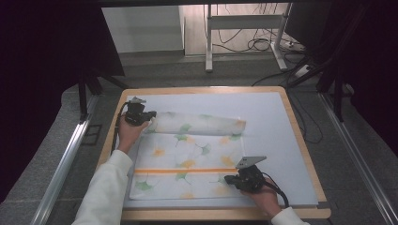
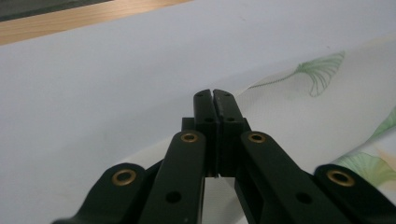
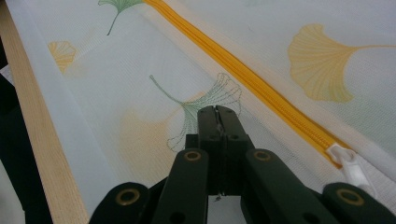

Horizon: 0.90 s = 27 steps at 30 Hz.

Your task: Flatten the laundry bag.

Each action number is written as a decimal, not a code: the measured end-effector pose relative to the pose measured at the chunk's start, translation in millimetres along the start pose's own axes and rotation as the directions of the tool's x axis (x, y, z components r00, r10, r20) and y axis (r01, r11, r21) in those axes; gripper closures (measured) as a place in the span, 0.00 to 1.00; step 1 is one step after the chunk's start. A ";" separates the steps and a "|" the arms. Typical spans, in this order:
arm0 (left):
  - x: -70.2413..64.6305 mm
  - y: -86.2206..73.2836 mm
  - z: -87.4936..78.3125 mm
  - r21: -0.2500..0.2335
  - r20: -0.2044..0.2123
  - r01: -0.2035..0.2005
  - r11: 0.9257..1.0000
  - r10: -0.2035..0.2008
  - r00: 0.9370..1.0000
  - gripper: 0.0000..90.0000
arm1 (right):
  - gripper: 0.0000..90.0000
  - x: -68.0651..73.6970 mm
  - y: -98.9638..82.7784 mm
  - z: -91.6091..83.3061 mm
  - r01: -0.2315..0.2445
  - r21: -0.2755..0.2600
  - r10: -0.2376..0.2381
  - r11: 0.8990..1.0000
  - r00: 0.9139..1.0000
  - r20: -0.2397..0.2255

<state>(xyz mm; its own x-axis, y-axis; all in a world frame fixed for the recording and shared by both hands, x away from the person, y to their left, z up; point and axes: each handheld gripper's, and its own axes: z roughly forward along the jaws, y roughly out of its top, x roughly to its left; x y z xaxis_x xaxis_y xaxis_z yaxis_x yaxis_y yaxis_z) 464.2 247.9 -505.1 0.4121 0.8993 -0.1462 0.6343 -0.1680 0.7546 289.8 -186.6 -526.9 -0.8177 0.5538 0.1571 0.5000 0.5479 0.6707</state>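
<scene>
Wooden table [image 1: 300,140] with pale mat [image 1: 267,117]; on it a leaf-printed zippered bag [image 1: 187,159], far edge rolled toward the person. Left gripper [image 1: 149,118] pinches that roll's corner; right gripper [image 1: 230,179], jaws pressed together, pins the near corner. Rolling probably continues nearward.

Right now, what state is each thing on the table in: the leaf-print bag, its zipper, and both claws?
Leaf-print bag: lying flat on the mat, its far edge rolled or folded over toward the near side.
Orange zipper: closed along the length in view, white pull at its end.
Left claw: jaws shut, at the left end of the rolled edge.
Right claw: jaws shut, resting over the bag's near right corner.
</scene>
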 end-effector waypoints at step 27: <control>-1.3 9.9 -54.9 -0.160 0.070 -0.050 0.986 0.062 0.996 0.56 | 0.99 -0.9 -0.9 0.1 -0.016 -0.007 0.016 1.000 1.000 -0.004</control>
<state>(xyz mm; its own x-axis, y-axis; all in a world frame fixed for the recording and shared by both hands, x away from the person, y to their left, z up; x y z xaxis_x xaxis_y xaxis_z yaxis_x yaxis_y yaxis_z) 434.0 267.2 -462.4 0.4956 0.8566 -0.1436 0.4998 -0.1460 0.8537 290.2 -187.5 -527.7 -0.8106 0.5603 0.1706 0.5110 0.5342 0.6734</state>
